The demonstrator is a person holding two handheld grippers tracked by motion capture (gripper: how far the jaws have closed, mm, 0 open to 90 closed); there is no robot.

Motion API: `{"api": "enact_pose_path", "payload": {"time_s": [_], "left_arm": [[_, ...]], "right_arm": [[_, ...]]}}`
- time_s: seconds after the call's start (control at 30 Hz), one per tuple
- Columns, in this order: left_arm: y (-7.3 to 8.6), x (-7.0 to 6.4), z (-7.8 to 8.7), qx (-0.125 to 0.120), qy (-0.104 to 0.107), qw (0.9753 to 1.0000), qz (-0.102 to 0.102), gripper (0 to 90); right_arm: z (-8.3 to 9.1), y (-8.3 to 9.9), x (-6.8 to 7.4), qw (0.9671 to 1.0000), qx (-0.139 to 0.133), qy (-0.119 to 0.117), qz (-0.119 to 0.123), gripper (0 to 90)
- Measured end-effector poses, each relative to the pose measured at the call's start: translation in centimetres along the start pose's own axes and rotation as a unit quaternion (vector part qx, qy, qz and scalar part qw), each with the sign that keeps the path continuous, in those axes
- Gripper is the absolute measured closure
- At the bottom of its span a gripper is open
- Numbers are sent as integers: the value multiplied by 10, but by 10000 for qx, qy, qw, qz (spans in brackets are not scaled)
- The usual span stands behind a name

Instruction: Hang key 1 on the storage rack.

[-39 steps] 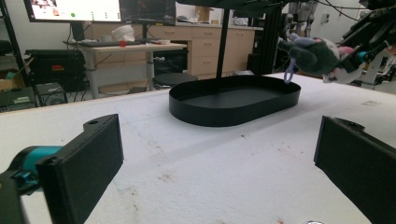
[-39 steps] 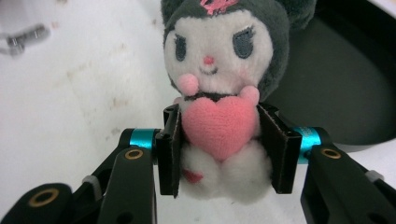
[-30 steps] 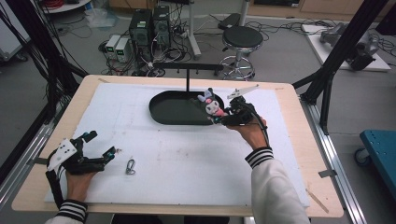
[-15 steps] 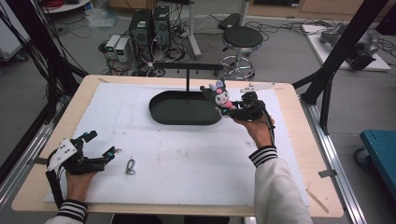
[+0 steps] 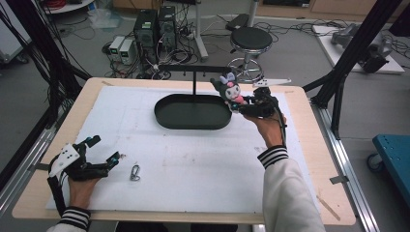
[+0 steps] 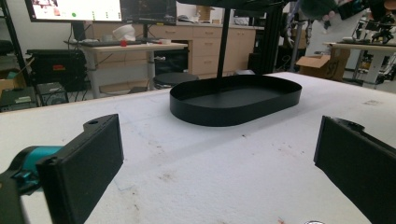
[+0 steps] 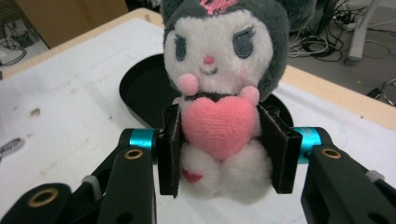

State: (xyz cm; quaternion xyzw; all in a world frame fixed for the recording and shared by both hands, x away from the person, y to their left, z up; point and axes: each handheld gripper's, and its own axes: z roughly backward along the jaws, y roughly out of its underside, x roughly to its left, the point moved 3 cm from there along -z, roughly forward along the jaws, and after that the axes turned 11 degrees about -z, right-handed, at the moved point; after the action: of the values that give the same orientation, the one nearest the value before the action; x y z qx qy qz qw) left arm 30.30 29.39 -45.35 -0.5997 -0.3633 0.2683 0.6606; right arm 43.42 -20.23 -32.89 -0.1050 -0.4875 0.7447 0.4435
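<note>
the right gripper [image 5: 241,108] is pinching a plush toy [image 5: 228,90] by its body, one black pad on each side of the pink heart [image 7: 219,125] the toy is hugging, so the doll is sitting upright with its face turned back toward the gripper's camera. it is being held off the table, at about two o'clock from the table's middle, just beside the right end of the black oval tray [image 5: 193,112]. holding it low on the body is probably leaving the head and whatever loop it may have free; i cannot tell from these frames whether there is one. the stand [image 5: 195,82] rising from the back of the tray is carrying a crossbar with small pegs, so the toy is likely being brought up there to hang, or else down into the tray.

the left gripper [image 5: 100,153] is resting on the white mat [image 5: 193,169] at about eight o'clock, its jaws spread wide with nothing between them, seemingly waiting. a small metal clip [image 5: 135,172] is lying loose on the mat just beside it, toward four o'clock from its tips.

the tray itself is holding nothing; in the left gripper view its floor [image 6: 233,98] is showing bare and dark inside a low wall.
</note>
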Motion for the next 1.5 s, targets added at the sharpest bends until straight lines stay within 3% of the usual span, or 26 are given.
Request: {"api": "enact_pose_path", "payload": {"time_s": [0.17,0.6,1.5], "left_arm": [[0,0,0,3,0,10000,-2,18],[0,1,0,3,6,10000,-1,18],[0,1,0,9,-3,10000,-7,18]], "right_arm": [[1,-11,0,9999,-91,92,-48,554],[-4,-27,-3,9995,-16,271,-128,554],[-12,-42,-19,9979,-311,300,-474,553]]}}
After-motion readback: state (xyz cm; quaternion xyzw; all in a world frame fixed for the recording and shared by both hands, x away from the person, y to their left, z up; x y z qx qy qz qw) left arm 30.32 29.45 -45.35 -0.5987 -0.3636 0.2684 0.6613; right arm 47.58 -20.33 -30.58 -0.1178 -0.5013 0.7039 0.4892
